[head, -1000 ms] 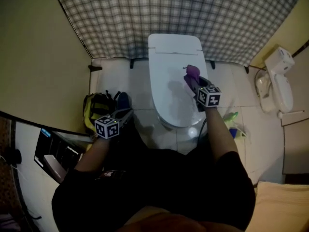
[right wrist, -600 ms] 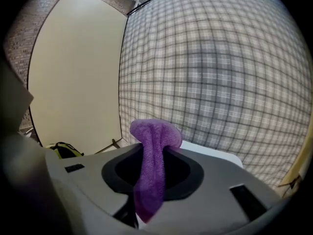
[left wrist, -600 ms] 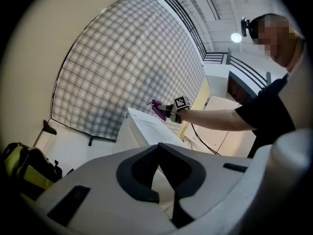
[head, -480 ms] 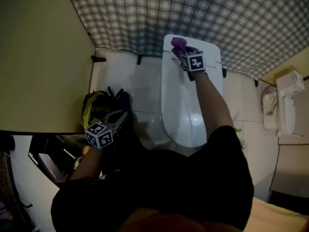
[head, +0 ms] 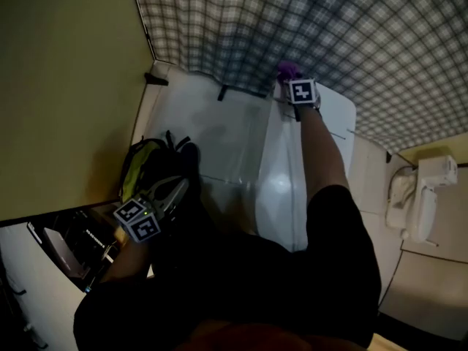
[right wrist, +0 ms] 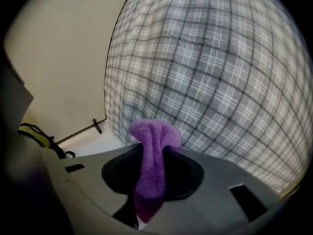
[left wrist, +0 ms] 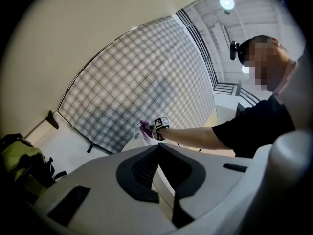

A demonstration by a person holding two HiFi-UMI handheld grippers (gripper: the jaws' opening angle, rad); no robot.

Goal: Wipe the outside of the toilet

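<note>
The white toilet (head: 292, 189) stands with its lid down, its back end against the plaid wall. My right gripper (head: 289, 79) is stretched out to that back end and is shut on a purple cloth (head: 287, 69), which lies at the top rear edge by the wall. In the right gripper view the cloth (right wrist: 155, 131) bulges out between the jaws of the right gripper (right wrist: 152, 153), hiding the toilet surface under it. My left gripper (head: 181, 186) hangs low beside the toilet's left side, shut and holding nothing. From the left gripper (left wrist: 157, 146) I see the right arm and cloth (left wrist: 145, 129) far ahead.
A yellow-green and black backpack (head: 148, 168) lies on the white floor left of the toilet, close to the left gripper. The grey plaid wall (head: 329, 28) runs behind the toilet. A white wall fixture (head: 418, 196) sits at the right. A dark box (head: 69, 243) is at the lower left.
My right gripper has carried the purple cloth from the lid's right side up to the toilet's back end by the plaid wall. The left gripper has stayed low by the backpack.
</note>
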